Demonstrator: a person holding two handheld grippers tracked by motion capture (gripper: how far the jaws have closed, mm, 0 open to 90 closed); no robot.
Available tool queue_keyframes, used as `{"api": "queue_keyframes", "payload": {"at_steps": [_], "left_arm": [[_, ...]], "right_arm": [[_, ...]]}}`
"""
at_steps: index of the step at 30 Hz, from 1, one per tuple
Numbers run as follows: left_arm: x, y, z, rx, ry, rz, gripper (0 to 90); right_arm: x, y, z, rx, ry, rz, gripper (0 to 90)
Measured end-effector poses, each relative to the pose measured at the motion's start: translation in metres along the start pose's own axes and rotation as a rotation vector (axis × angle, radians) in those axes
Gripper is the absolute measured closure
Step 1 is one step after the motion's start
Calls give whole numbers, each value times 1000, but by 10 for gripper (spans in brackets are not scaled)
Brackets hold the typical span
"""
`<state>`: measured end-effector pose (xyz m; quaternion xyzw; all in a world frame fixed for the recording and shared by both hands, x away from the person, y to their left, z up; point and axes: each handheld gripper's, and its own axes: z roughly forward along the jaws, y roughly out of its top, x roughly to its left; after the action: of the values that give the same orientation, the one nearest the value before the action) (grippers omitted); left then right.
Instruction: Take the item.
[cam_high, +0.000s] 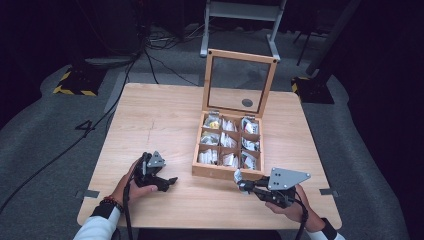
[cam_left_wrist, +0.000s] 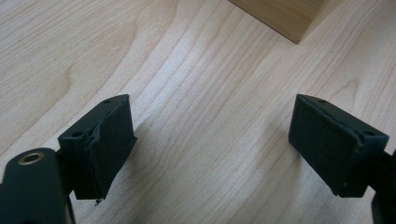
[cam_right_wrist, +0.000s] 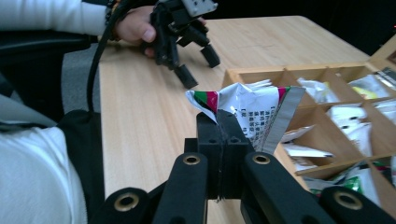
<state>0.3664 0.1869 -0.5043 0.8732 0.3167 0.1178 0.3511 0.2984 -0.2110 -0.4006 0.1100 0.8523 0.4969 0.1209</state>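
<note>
1. The step in hand looks like moving a single sachet (cam_right_wrist: 252, 112) between the wooden compartment box (cam_high: 227, 172) and the worktop (cam_high: 155, 125); whether it is going in or coming out cannot be told from this moment alone.

2. The right gripper (cam_right_wrist: 220, 122) has its fingers pressed together on the sachet's crumpled lower corner, so the packet stands up above them like a small flag.

3. In the high view the sachet (cam_high: 238, 175) sits at the tip of the right gripper (cam_high: 242, 183), just at the near wall of the box, over the worktop and not yet inside any compartment.

4. The left gripper (cam_left_wrist: 210, 140) has its fingers spread wide with nothing between them, only bare wood grain below; in the high view it (cam_high: 167, 181) rests on the worktop, well apart from the box.

5. The sachet is a flat foil packet, silvery white with a green and magenta corner and small printed text, creased and slightly twisted where it is pinched.

6. The box stands with its glass-paned lid (cam_high: 239, 82) raised upright, and its compartments hold more light-coloured sachets.

7. I judge the next move calls for a steady carry while keeping the pinch firm, since the hold is on one corner only and the thin foil could slip or tear.
</note>
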Motion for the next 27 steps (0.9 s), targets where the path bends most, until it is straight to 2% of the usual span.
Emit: {"api": "queue_keyframes", "payload": {"at_steps": [6, 15, 27], "left_arm": [[0, 0, 0, 0, -2, -1, 145], [0, 0, 0, 0, 0, 0, 145], [0, 0, 0, 1, 1, 0, 145]], "right_arm": [[4, -9, 9, 42, 40, -6, 899], [6, -19, 25, 103, 71, -1, 895], [7, -33, 44, 188, 57, -11, 883]]}}
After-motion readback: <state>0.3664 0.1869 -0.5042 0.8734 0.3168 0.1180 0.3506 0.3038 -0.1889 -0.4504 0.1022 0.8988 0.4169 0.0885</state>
